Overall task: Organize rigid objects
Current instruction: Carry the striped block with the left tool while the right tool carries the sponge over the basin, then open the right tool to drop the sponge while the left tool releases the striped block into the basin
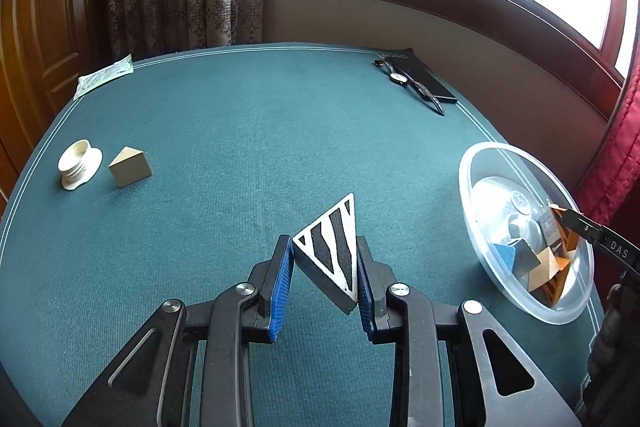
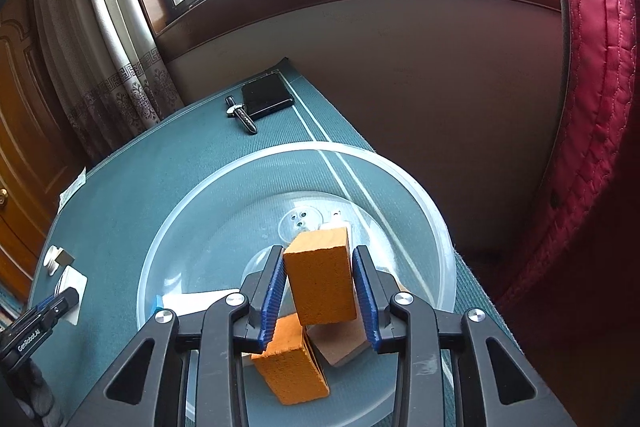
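Mid-collection: the left gripper [image 1: 325,269] clamps a striped triangular block [image 1: 332,251]; the right gripper [image 2: 318,291] stands loosened around an orange block [image 2: 320,279] over the clear bowl [image 2: 432,223]. Next, I judge, carry the triangle to the bowl at the table's right edge.

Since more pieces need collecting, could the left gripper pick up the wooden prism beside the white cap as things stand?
Probably not yet: the left gripper is shut on the striped wedge. The felt up to the wooden prism looks bare, so the path itself seems free.

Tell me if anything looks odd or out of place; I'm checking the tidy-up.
A wristwatch and a dark phone lie at the table's far edge, unlike the blocks being sorted. In the clear bowl the pieces lie jumbled, and an orange block sits tilted between the right gripper's jaws.
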Motion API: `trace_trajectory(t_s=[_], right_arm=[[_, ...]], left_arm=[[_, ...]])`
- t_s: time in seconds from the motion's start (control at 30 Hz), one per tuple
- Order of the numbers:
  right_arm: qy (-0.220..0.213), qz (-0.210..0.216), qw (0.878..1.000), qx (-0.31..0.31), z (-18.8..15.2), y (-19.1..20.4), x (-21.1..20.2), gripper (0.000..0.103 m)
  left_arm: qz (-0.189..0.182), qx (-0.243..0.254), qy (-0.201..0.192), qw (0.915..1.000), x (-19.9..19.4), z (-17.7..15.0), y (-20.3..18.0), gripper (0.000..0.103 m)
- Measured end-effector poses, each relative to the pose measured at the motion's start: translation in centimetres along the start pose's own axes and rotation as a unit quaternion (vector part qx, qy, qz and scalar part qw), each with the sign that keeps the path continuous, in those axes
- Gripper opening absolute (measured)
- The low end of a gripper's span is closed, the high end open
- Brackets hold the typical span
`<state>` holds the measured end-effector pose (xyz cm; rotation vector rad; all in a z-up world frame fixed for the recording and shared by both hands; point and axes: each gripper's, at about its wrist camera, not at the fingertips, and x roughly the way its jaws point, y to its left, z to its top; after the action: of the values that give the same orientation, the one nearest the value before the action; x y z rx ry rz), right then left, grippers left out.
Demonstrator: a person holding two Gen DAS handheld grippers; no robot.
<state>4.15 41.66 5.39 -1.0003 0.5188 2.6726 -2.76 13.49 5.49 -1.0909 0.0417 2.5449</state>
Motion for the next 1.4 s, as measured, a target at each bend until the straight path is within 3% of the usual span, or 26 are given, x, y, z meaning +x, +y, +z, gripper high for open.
trace_trajectory(t_s=[0.33,0.7,1.03,1.4], right_arm=[[-0.004,0.013,1.000,-0.011,0.0,0.1,-0.3,0.036],[0.002,0.042,0.998,-0.036,-0.5,1.6,-0.3,0.036],[-0.001,0.025,0.999,-0.021,-0.4,0.2,0.1,0.036],[-0.007,0.023,1.000,-0.010,-0.3,-0.3,-0.2,0.036]], left_arm=[[-0.030,0.037,-0.004,0.9988,0.2,0.9,-4.0,0.030],[-0.039,0.050,-0.004,0.9980,0.5,1.5,-5.8,0.030],[-0.047,0.062,-0.003,0.9970,0.9,1.9,-7.1,0.030],[-0.090,0.078,0.000,0.9929,1.8,3.0,-10.2,0.030]])
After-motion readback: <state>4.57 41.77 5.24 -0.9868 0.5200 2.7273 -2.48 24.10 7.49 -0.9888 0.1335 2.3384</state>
